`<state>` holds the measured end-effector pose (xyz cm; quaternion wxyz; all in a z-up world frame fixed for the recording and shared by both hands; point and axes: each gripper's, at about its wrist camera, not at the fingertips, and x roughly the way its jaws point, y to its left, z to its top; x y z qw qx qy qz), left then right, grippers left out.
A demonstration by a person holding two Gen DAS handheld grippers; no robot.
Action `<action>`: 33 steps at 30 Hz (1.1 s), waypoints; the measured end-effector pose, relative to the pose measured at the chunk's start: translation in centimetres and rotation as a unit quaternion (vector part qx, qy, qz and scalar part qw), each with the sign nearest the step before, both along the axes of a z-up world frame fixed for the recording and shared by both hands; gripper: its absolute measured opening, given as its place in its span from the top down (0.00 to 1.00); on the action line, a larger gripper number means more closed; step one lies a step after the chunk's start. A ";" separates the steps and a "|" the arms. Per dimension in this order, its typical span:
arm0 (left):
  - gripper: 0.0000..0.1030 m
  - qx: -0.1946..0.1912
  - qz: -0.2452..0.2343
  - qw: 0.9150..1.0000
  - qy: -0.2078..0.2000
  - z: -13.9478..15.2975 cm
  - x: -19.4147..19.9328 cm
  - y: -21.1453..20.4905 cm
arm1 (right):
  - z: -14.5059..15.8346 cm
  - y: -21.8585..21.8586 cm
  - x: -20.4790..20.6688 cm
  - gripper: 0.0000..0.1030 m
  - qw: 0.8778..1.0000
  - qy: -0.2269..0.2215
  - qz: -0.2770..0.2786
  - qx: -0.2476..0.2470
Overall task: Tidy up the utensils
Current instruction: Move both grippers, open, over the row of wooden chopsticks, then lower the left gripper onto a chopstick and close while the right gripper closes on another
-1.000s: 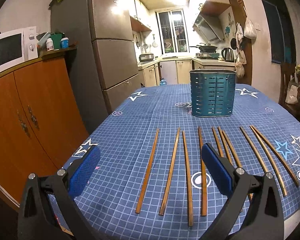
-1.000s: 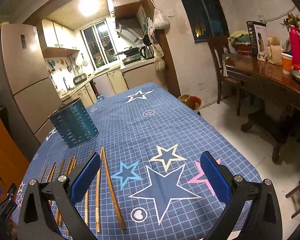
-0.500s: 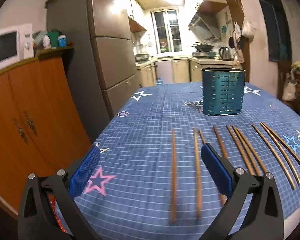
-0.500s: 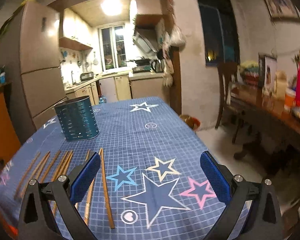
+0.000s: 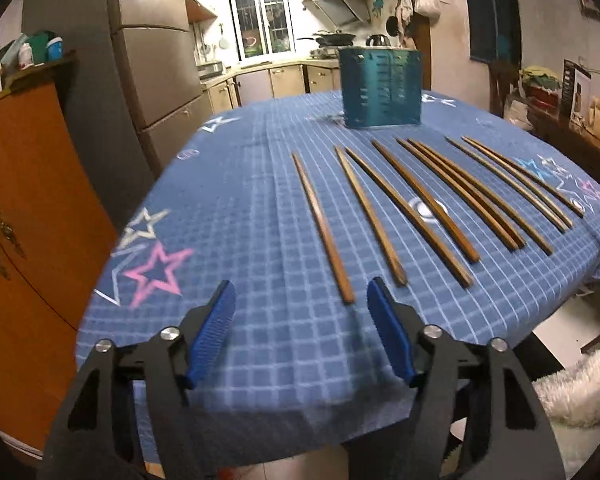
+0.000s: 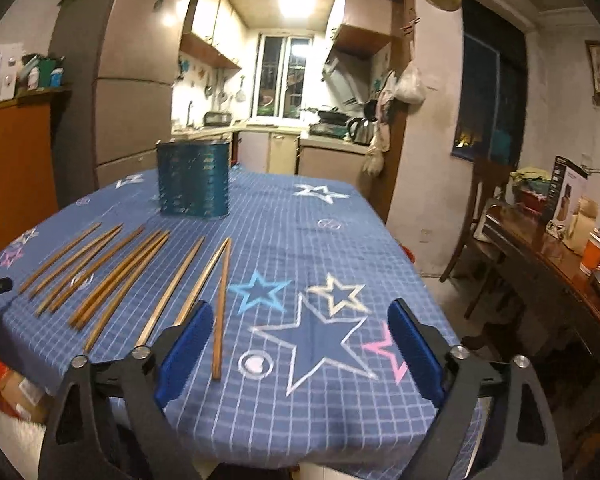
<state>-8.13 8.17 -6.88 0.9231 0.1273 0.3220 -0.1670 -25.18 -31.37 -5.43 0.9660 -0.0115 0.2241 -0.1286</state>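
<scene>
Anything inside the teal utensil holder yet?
Nothing sticks out above the teal utensil holder; its walls hide the interior. All visible chopsticks lie on the tablecloth.

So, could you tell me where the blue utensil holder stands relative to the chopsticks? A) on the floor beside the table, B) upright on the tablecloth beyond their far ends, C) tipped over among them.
B: the utensil holder stands upright past the far ends of the chopsticks.

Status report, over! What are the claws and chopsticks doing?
Left gripper and right gripper closing, nothing between. Chopsticks on the tablecloth, holder beyond them. Path clear.
</scene>
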 end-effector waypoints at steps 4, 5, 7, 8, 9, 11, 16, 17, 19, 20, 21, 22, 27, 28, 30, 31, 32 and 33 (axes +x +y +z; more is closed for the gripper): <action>0.46 -0.007 0.001 1.000 -0.003 -0.4 -0.2 -0.3 | -0.9 0.7 -0.4 0.36 0.999 0.022 0.021 0.010; 0.48 -0.006 0.001 1.000 -0.004 -0.6 -0.3 -0.3 | -1.2 0.8 -0.5 0.42 0.999 0.027 0.026 0.013; 0.49 -0.001 -0.002 1.000 -0.004 -0.9 -0.5 -0.4 | -1.7 1.2 -0.4 0.48 0.998 0.036 0.036 0.021; 0.49 0.000 -0.002 1.000 -0.005 -0.9 -0.5 -0.5 | -1.8 1.3 -0.3 0.53 0.998 0.038 0.044 0.027; 0.49 0.001 -0.005 1.000 -0.005 -1.0 -0.6 -0.6 | -2.0 1.7 -0.2 0.56 0.997 0.040 0.058 0.035; 0.49 0.001 -0.008 1.000 -0.006 -1.1 -0.7 -0.7 | -2.2 2.7 -0.1 0.61 0.995 0.040 0.086 0.042; 0.49 -0.002 -0.012 1.000 -0.008 -1.6 -0.8 -1.4 | -2.1 5.9 1.2 0.62 0.987 0.048 0.149 0.042; 0.49 -0.004 -0.012 1.000 -0.012 -1.7 -0.9 -1.5 | -2.2 6.4 1.4 0.62 0.985 0.048 0.158 0.045; 0.49 -0.011 -0.010 1.000 -0.012 -1.7 -0.6 -1.6 | -2.0 7.5 1.9 0.62 0.980 0.049 0.185 0.054; 0.49 -0.014 -0.008 1.000 -0.012 -1.8 -0.4 -1.6 | -2.0 8.5 2.1 0.62 0.976 0.050 0.204 0.055; 0.49 -0.017 -0.008 1.000 -0.013 -1.8 -0.3 -1.7 | -1.9 9.0 2.4 0.62 0.974 0.052 0.214 0.050; 0.49 -0.017 -0.009 1.000 -0.016 -1.9 -0.3 -1.7 | -2.0 9.8 2.7 0.62 0.971 0.057 0.226 0.045; 0.49 -0.019 -0.014 0.999 -0.035 -2.1 -0.7 -2.0 | -3.0 12.6 4.2 0.68 0.968 0.092 0.232 0.025; 0.49 -0.025 -0.014 0.999 -0.034 -2.2 -0.6 -1.8 | -3.2 13.1 4.4 0.69 0.969 0.097 0.227 0.021; 0.49 -0.033 -0.012 0.999 -0.035 -2.3 -0.7 -1.7 | -3.4 13.7 4.4 0.72 0.972 0.104 0.209 0.010; 0.49 -0.034 -0.012 0.999 -0.038 -2.3 -0.7 -1.6 | -3.6 14.0 4.5 0.73 0.974 0.107 0.201 0.006; 0.49 -0.035 -0.012 0.998 -0.041 -2.4 -0.8 -1.6 | -3.7 14.4 4.4 0.73 0.975 0.108 0.192 0.005; 0.49 -0.036 -0.012 0.998 -0.044 -2.4 -0.9 -1.6 | -3.8 14.5 4.3 0.75 0.977 0.109 0.186 0.004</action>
